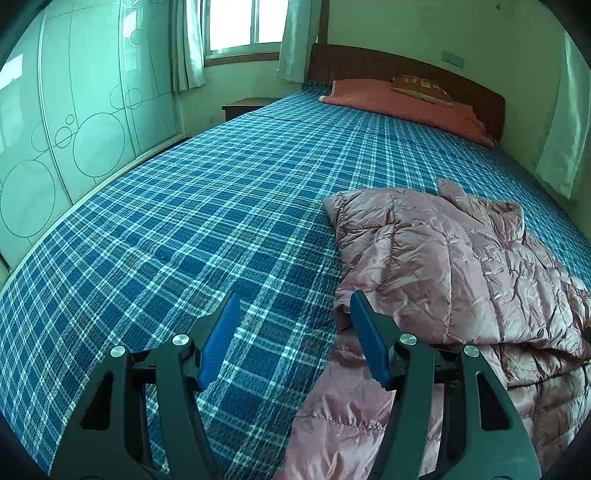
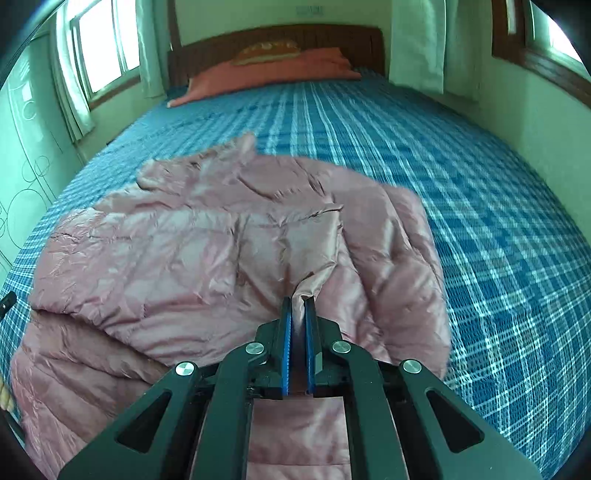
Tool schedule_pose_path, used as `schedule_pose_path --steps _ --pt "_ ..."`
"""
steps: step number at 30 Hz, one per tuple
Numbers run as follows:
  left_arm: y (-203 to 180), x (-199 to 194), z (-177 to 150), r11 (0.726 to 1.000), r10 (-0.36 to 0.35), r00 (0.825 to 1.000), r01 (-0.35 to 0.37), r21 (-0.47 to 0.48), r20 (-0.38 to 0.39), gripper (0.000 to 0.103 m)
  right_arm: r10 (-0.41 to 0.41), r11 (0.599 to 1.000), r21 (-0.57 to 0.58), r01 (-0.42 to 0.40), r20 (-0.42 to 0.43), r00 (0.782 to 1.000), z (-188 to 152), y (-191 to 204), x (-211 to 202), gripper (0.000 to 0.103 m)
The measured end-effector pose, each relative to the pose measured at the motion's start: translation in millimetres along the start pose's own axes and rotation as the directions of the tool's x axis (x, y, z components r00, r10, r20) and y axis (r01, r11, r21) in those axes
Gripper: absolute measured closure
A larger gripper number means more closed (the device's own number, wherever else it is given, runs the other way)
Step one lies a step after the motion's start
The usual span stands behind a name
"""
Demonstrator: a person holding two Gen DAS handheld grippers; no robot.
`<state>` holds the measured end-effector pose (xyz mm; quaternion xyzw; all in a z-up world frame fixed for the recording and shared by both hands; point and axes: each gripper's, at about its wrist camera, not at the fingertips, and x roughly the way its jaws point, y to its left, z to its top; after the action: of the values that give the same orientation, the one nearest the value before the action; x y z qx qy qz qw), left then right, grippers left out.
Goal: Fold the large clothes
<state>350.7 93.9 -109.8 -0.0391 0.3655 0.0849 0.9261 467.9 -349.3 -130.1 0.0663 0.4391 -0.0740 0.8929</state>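
Jacket (image 2: 207,236) half-folded on bed (image 2: 480,184); right gripper (image 2: 299,306) fingers pinch a fold to carry it over; left gripper (image 1: 291,306) fingers spread, empty, at jacket's edge.

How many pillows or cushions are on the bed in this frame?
2. A flat salmon pillow lies along the headboard, and a smaller brown patterned cushion rests on top of it. Nothing suggests more, though the bed's near end is out of frame.

A red pillow (image 1: 406,105) lies against the wooden headboard (image 1: 369,64), curtained window (image 1: 243,24) beside.
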Motion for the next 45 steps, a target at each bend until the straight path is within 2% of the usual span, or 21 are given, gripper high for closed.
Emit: schedule_pose_path --steps 2,4,8,12,14,17,18,20,23,27,29,31,37,40,45 --pt "-9 2 2 1.000 -0.002 1.000 0.002 0.030 0.002 0.041 -0.011 1.000 0.000 0.011 -0.008 1.000 1 -7 -1 0.085" --pt "-18 6 5 0.998 -0.004 1.000 0.004 0.056 0.003 0.041 -0.034 0.999 0.024 0.033 0.015 0.999 5 -13 -12 0.069" --pt "-38 16 17 0.995 -0.014 1.000 0.013 0.099 0.011 0.041 0.005 0.996 0.084 -0.013 0.084 0.996 22 -12 -27 0.066" --pt "-59 36 27 0.990 -0.003 1.000 0.003 0.142 0.005 0.041 0.062 0.994 0.082 -0.068 0.072 0.996 41 9 0 0.060" --pt "-65 48 29 0.988 0.010 1.000 -0.008 0.151 -0.012 0.041 0.034 0.997 0.074 -0.037 0.042 0.999 43 18 23 0.060" --pt "-70 75 24 0.985 0.051 0.995 -0.035 0.171 -0.090 0.040 -0.020 0.999 0.032 0.021 -0.041 0.999 39 25 62 0.060" --pt "-69 86 20 0.986 0.043 0.991 -0.022 0.168 -0.126 0.039 -0.013 1.000 0.020 0.014 -0.041 0.999 38 24 69 0.060" --pt "-61 92 19 0.992 0.010 0.990 0.007 0.124 -0.138 0.036 -0.009 1.000 0.004 0.009 -0.023 1.000 39 24 68 0.060" --pt "-49 84 23 0.997 -0.023 0.990 0.033 0.066 -0.140 0.037 -0.021 1.000 0.006 0.021 0.002 1.000 36 23 45 0.060" --pt "-27 67 20 0.999 -0.044 0.995 0.042 -0.020 -0.091 0.037 -0.068 0.997 -0.030 0.070 0.054 0.996 11 22 14 0.060" --pt "-27 78 15 1.000 -0.023 0.992 0.024 0.001 -0.125 0.034 -0.061 0.997 -0.038 0.061 -0.004 0.998 -4 18 25 0.060" --pt "-27 88 9 1.000 -0.026 0.987 0.027 0.006 -0.158 0.032 -0.049 0.997 -0.052 0.050 0.009 0.999 -8 16 30 0.059" --pt "-15 56 10 0.999 -0.040 0.988 0.040 -0.002 -0.149 0.033 -0.008 1.000 0.017 0.008 0.006 1.000 -16 -2 -12 0.057" --pt "4 25 -6 0.998 -0.061 0.988 0.064 0.014 -0.142 0.033 -0.008 0.998 0.062 0.007 0.009 1.000 -41 -25 -45 0.048" --pt "49 -18 -46 0.993 -0.115 0.973 0.106 -0.057 -0.199 0.033 -0.027 0.988 0.149 0.032 -0.032 0.999 -104 -72 -94 0.047"
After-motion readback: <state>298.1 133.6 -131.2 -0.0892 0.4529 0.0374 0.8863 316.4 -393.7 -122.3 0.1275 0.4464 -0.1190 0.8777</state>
